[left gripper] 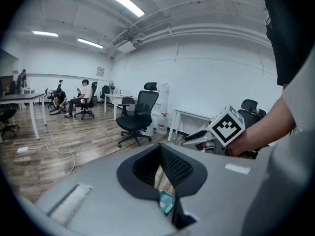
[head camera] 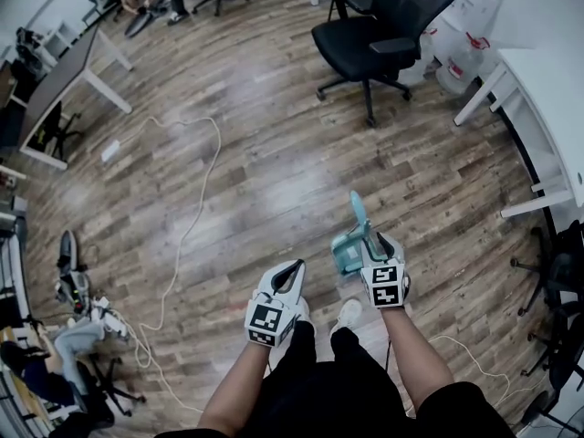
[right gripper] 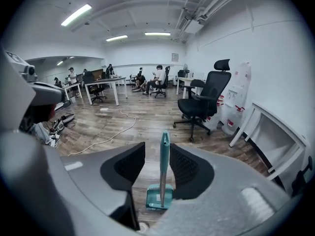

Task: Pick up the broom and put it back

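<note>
Right gripper spread wide, teal broom upright — between jaws.

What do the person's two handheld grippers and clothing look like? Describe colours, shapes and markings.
The left gripper and right gripper match: pale grey curved shells, black ribbed pads inside the jaws, and a white cube printed with black square markers at the back. The person wears black clothing, forearms uncovered, and white shoes.
</note>
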Action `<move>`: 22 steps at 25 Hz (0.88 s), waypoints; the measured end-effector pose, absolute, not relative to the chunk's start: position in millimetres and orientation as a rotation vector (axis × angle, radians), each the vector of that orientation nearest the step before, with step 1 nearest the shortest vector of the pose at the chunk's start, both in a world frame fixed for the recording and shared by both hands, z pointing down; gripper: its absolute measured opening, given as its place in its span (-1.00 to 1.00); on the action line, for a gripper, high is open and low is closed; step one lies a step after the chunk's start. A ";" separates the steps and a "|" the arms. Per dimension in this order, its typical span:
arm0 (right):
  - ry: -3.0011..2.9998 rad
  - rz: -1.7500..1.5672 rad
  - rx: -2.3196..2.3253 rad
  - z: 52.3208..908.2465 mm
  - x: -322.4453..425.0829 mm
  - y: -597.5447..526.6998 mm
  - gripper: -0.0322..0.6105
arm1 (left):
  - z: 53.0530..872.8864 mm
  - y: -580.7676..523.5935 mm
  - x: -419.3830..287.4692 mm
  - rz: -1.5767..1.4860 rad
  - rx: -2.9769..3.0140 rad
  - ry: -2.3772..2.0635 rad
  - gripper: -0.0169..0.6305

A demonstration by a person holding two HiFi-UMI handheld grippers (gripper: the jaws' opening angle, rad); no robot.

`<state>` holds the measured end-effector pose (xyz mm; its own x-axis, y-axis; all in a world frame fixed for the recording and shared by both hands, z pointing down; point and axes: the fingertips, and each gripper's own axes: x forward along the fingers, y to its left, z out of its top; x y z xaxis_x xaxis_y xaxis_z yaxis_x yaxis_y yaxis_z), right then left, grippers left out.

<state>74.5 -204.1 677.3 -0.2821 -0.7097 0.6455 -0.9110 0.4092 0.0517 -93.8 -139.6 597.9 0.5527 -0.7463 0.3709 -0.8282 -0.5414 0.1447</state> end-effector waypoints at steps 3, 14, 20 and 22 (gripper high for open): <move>-2.111 0.390 1.394 642.3 79.7 -193.5 -0.45 | 580.3 -140.6 -93.2 0.362 2.524 -1.306 -0.89; -2.287 0.173 1.402 531.8 57.9 -182.0 -0.86 | 524.6 -152.1 -115.4 0.283 2.599 -1.401 -0.89; -2.399 0.090 1.420 486.1 33.5 -184.9 -0.89 | 492.4 -153.6 -129.7 0.194 2.632 -1.469 -0.89; -2.433 0.056 1.422 471.5 25.1 -184.0 -0.89 | 483.2 -153.4 -132.5 0.164 2.645 -1.482 -0.89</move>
